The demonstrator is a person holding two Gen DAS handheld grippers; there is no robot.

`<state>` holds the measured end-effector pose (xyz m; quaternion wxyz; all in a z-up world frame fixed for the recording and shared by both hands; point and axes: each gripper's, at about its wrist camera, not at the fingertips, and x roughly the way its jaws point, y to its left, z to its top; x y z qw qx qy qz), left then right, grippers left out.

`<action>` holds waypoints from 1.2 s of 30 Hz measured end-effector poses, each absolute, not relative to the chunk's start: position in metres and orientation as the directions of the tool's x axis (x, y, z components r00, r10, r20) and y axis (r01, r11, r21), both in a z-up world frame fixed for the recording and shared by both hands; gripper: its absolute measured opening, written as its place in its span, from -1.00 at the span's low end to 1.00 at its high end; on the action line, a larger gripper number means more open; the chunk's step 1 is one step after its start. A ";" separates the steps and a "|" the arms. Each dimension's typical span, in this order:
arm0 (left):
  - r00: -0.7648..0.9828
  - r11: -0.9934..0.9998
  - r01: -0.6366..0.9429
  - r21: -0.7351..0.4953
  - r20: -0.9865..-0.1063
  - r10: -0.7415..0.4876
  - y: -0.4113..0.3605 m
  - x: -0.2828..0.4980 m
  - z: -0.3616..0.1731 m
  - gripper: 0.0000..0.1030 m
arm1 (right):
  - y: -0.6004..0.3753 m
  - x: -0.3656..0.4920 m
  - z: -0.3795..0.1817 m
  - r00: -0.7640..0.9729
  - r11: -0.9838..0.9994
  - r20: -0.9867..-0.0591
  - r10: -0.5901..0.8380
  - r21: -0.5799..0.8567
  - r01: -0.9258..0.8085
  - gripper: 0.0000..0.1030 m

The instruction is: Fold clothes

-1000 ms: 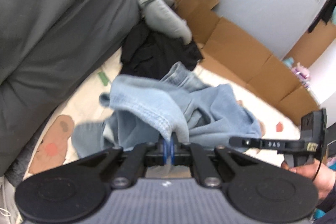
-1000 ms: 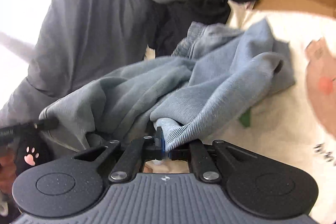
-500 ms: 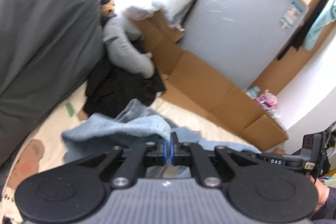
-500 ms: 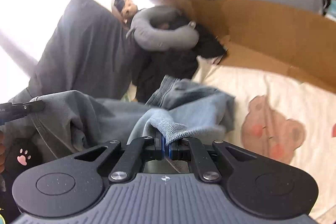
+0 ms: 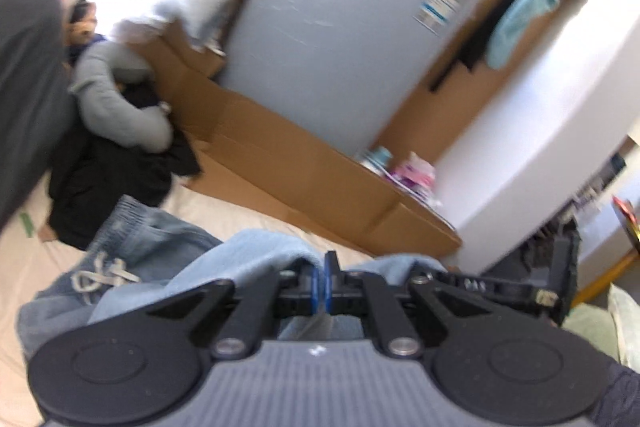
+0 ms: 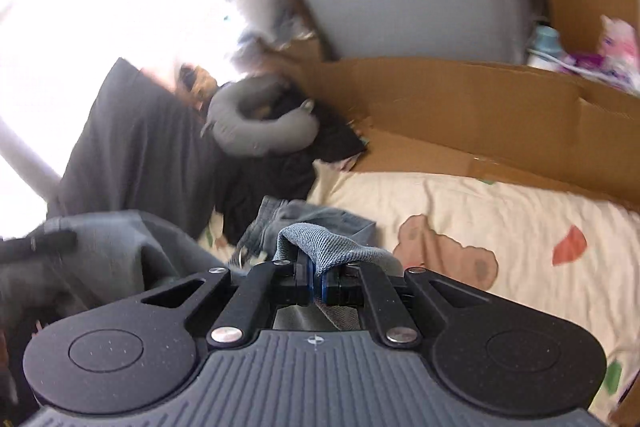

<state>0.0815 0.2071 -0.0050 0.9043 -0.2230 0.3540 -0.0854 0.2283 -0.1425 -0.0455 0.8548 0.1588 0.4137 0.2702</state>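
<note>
The light-blue denim drawstring pants (image 5: 152, 247) hang bunched and lifted at two pinched folds, the elastic waistband and white cord trailing onto the bedsheet.

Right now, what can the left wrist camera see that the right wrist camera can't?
Only the left wrist view shows the white drawstring on the blue pants, the teal cloth hanging high up, and the right tongs off to the side.

Only the right wrist view shows the bear picture on the cream sheet.

Both show the gray neck pillow, the black clothes, the cardboard, and tongs shut on the blue pants: left tongs, right tongs.
</note>
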 end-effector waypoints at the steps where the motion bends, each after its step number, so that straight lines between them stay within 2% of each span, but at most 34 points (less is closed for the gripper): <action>1: 0.726 0.887 0.008 -0.461 -0.608 -0.322 0.199 0.081 -0.005 -0.94 | -0.150 0.227 -0.046 0.517 0.807 -0.625 0.586 0.506 -0.304 -0.97; 8: 0.676 0.894 0.080 -0.440 -0.635 -0.373 0.146 0.080 -0.013 -0.94 | -0.183 0.213 -0.025 0.564 0.817 -0.603 0.564 0.504 -0.279 -0.97; 19: 0.576 0.898 0.112 -0.425 -0.709 -0.407 0.093 0.094 -0.045 -0.91 | -0.220 0.203 -0.027 0.539 0.872 -0.695 0.476 0.450 -0.190 -0.94; 21: 0.553 0.908 0.112 -0.404 -0.734 -0.395 0.091 0.095 -0.052 -0.75 | -0.224 0.205 -0.033 0.524 0.896 -0.734 0.431 0.419 -0.151 -0.85; 22: 0.544 0.913 0.113 -0.391 -0.745 -0.386 0.091 0.095 -0.056 -0.55 | -0.226 0.206 -0.036 0.519 0.908 -0.753 0.405 0.396 -0.134 -0.80; 25: 0.519 0.926 0.111 -0.360 -0.774 -0.363 0.092 0.093 -0.064 -0.19 | -0.234 0.208 -0.041 0.506 0.913 -0.770 0.388 0.397 -0.096 -0.62; 36: 0.522 0.955 -0.030 -0.296 -0.819 -0.237 0.164 0.075 -0.072 -0.14 | -0.229 0.216 -0.035 0.494 0.911 -0.774 0.397 0.396 -0.113 -0.44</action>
